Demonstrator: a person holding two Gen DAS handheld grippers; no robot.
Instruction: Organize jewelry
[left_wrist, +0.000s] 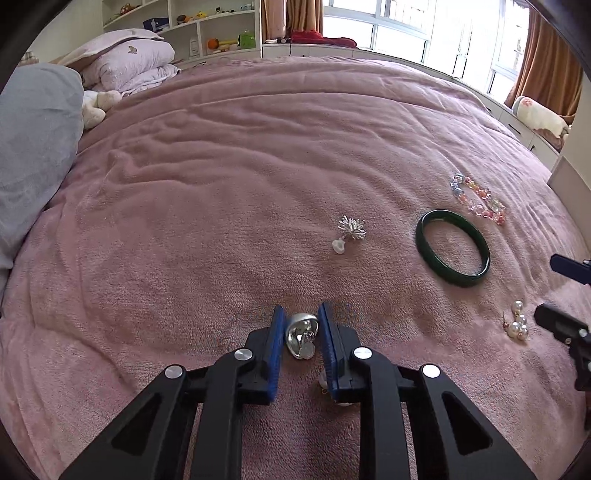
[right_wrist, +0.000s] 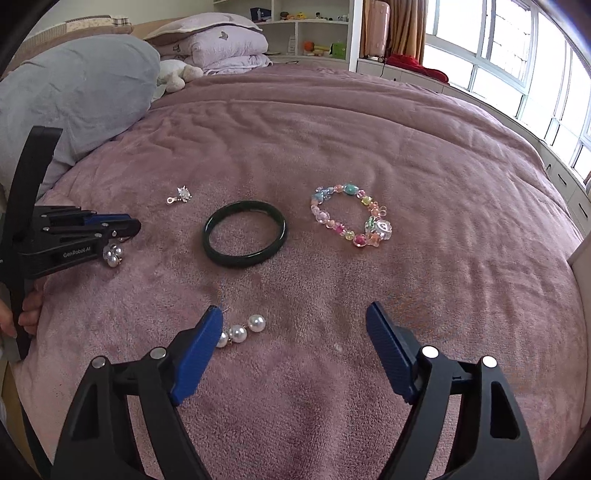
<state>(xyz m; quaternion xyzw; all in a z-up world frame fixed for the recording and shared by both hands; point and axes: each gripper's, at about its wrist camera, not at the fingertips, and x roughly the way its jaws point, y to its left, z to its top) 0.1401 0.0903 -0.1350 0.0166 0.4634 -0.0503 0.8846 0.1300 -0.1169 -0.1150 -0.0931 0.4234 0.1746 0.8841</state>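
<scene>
Closest in, the left tool has its ribbed blue pads clamped on a shiny silver earring, a domed, mirror-like piece whose lower part is tucked between the fingers, so its exact shape is hard to read (in the right wrist view it looks like a small cluster of silvery beads). A pale bit peeks out under the right pad, too hidden to identify. The right tool hangs spread wide with nothing between its pads, low over the fuzzy pink blanket on the bed; its left finger covers one end of a pearl earring, three glossy round pearls in a row with tiny gold fittings. Farther out lies a smooth dark green bangle, a plain thick ring, flat on the plush. Left of it sits a spiky silver charm with a small loop, too tiny for detail. To the right is a beaded bracelet of translucent pastel beads. A crumpled grey pillow sits at the back left, cut off by the frame.
</scene>
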